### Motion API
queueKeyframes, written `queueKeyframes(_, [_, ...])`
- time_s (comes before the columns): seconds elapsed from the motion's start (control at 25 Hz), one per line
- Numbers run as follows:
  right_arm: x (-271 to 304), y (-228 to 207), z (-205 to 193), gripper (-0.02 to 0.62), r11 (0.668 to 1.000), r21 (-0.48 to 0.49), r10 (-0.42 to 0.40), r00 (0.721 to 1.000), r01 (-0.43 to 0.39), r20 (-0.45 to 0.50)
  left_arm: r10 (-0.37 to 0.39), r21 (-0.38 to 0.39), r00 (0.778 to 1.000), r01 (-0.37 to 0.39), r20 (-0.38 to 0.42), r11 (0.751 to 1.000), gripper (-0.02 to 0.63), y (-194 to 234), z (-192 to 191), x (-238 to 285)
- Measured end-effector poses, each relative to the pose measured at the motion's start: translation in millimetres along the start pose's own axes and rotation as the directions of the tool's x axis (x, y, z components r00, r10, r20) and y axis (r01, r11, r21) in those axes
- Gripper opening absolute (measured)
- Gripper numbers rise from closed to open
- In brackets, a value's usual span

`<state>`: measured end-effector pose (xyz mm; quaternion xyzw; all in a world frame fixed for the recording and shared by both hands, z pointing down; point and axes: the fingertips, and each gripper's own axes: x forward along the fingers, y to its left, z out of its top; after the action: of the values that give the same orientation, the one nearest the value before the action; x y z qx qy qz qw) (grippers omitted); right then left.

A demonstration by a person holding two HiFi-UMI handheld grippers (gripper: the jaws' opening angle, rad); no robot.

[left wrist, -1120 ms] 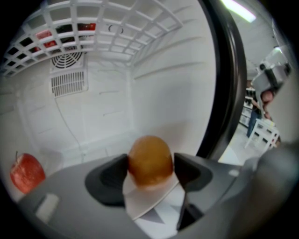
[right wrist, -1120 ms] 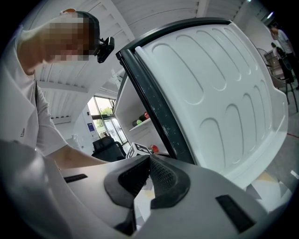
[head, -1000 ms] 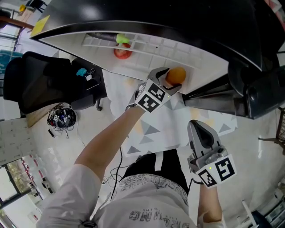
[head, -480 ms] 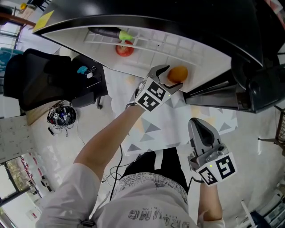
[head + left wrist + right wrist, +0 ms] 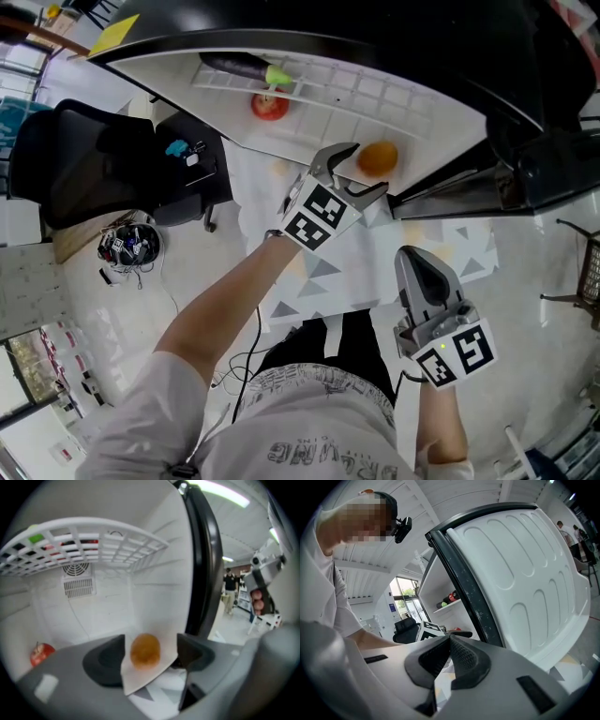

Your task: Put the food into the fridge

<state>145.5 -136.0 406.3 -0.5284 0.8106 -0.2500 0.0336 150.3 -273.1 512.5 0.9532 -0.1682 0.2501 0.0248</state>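
- Your left gripper (image 5: 366,169) sits at upper centre of the head view, reaching into the open fridge (image 5: 309,131). Its jaws are spread wide and grip nothing.
- The orange (image 5: 377,157) lies on the white fridge floor between those jaws. In the left gripper view the orange (image 5: 145,651) is at lower centre, with a gap showing on either side, so it is let go.
- A red fruit (image 5: 269,105) rests on the same floor, well apart from the orange. It is at the lower left edge of the left gripper view (image 5: 41,653).
- A white wire shelf (image 5: 356,89) runs across the top of the head view. A dark vegetable with a green end (image 5: 248,67) lies on it, towards the left.
- Your right gripper (image 5: 417,262) hangs at lower right of the head view, well away from the fridge. Its jaws are pressed together on nothing (image 5: 447,653).
- The fridge door (image 5: 525,573) fills the right of the right gripper view, swung open.
- A black office chair (image 5: 84,159) stands at the left of the head view, and a mat with grey triangles (image 5: 328,272) covers the floor below the fridge.
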Motion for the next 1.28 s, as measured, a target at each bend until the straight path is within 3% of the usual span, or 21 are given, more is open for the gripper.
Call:
queueKeyframes(0.24, [0.3,11.0,7.5,0.0,1.0,-0.02,-0.003,1.0,0.003,0.013,0.022,-0.026,0.997,-0.02,0.07,0.999,0.34,-8.4,17.9,-38.6])
queueKeyframes(0.72, [0.1,44.5,31.1,0.0,0.996,-0.088,-0.01,0.999,0.014,0.045,0.044,-0.061,0.978,-0.032,0.206,0.998,0.163,-27.7,54.9,-130.7])
queueKeyframes(1.0, [-4.9,61.1,38.6,0.0,0.994,-0.103,-0.029,0.997,0.037,0.071,0.035,-0.084,0.97,-0.015,0.242,0.996,0.101,-47.9,60.9,-170.1])
queueKeyframes(1.28, [-10.5,74.3,45.6,0.0,0.991,-0.119,-0.046,0.995,0.056,0.089,0.034,-0.049,0.961,-0.021,0.276,0.999,0.037,-63.3,69.4,-206.0])
